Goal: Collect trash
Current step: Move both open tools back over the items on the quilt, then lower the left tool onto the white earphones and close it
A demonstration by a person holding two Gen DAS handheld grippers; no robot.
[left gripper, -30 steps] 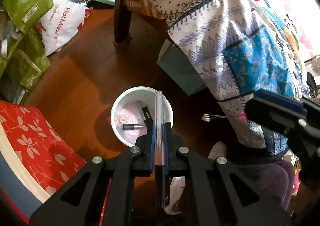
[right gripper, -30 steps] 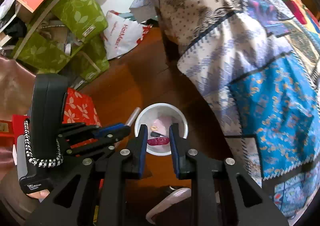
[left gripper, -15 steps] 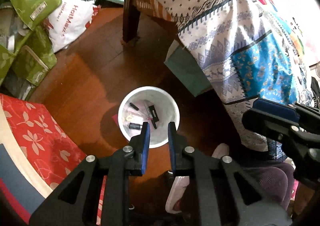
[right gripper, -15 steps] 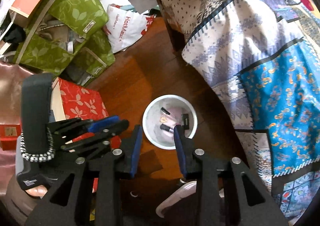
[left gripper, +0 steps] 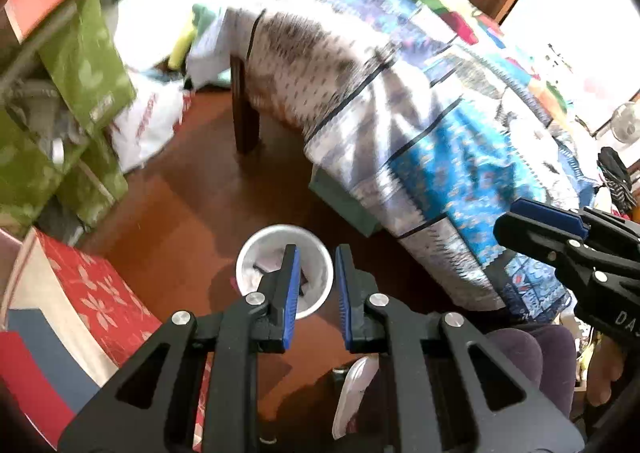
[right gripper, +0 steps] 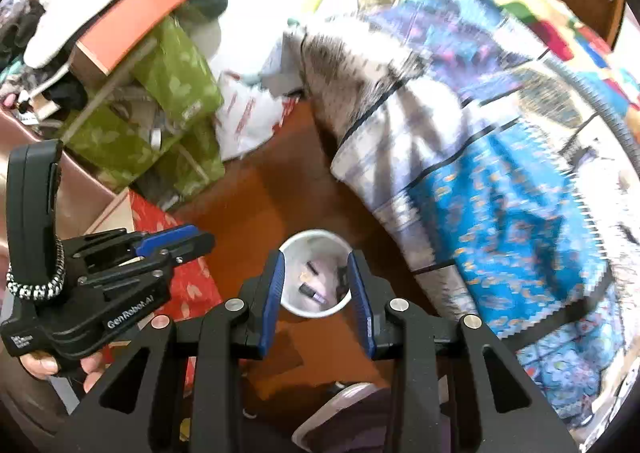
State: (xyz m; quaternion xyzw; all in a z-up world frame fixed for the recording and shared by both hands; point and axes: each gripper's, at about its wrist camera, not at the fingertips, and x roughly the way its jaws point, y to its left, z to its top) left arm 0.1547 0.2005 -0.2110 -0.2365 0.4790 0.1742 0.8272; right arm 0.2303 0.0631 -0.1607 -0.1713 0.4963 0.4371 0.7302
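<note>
Left wrist view looks down on a white trash bin (left gripper: pixel 320 285) standing on the brown wooden floor (left gripper: pixel 192 213), beside the bed with a patchwork blanket (left gripper: pixel 460 141). The left gripper (left gripper: pixel 316 281) hangs above the bin, its blue-padded jaws parted and holding nothing. In the right wrist view, the right gripper (right gripper: pixel 316 285) is also above the bin (right gripper: pixel 298 305), jaws spread wide and empty. Inside the bin lie small dark pieces of trash (right gripper: pixel 310 289) on something pale (I cannot tell what each piece is). Green bags (right gripper: pixel 168 101) are piled at the left, with a red flowered box (left gripper: pixel 104 301) near the bin. A slipper (left gripper: pixel 352 393) lies below.
</note>
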